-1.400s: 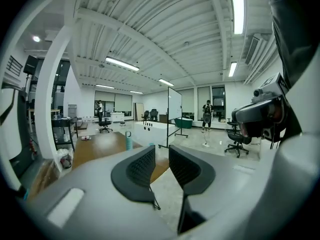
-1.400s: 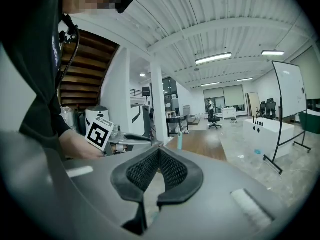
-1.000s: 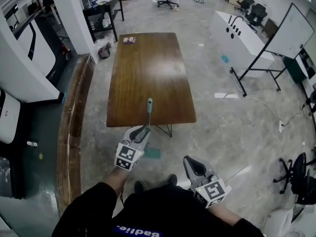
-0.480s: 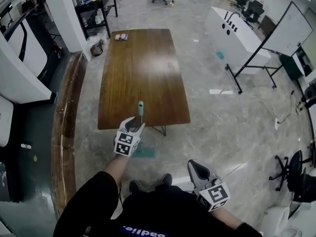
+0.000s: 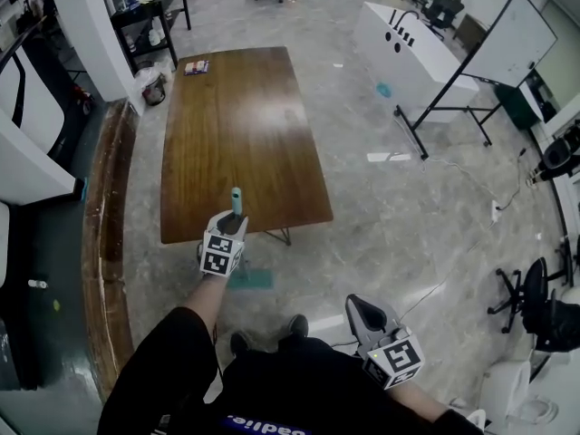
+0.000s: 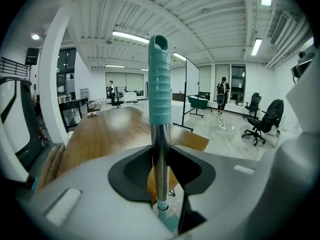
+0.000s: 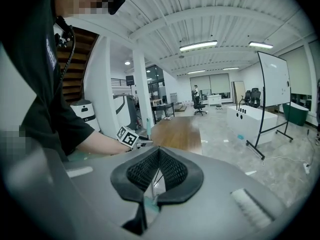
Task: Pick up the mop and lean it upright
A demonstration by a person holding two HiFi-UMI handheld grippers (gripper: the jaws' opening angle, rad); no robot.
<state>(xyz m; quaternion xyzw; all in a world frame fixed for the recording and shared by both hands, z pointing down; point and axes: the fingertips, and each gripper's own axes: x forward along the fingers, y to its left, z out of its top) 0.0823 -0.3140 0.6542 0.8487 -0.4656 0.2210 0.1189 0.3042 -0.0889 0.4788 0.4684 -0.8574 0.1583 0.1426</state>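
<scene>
Mop (image 5: 236, 198) stands upright just off the near edge of the table (image 5: 237, 125), head on the floor (image 5: 408, 225) by the person's feet. The left gripper (image 5: 233, 219) is closing on the metal pole under the teal grip, pole between its pads. Right gripper (image 5: 362, 310) is empty, jaws together, hanging low. Risk: nothing backs the handle yet — if released before it rests on the table edge, it likely tips; the head may also skid on the glossy floor.

Black short-sleeved shirt (image 5: 272, 381), white lettering (image 5: 258, 422)
</scene>
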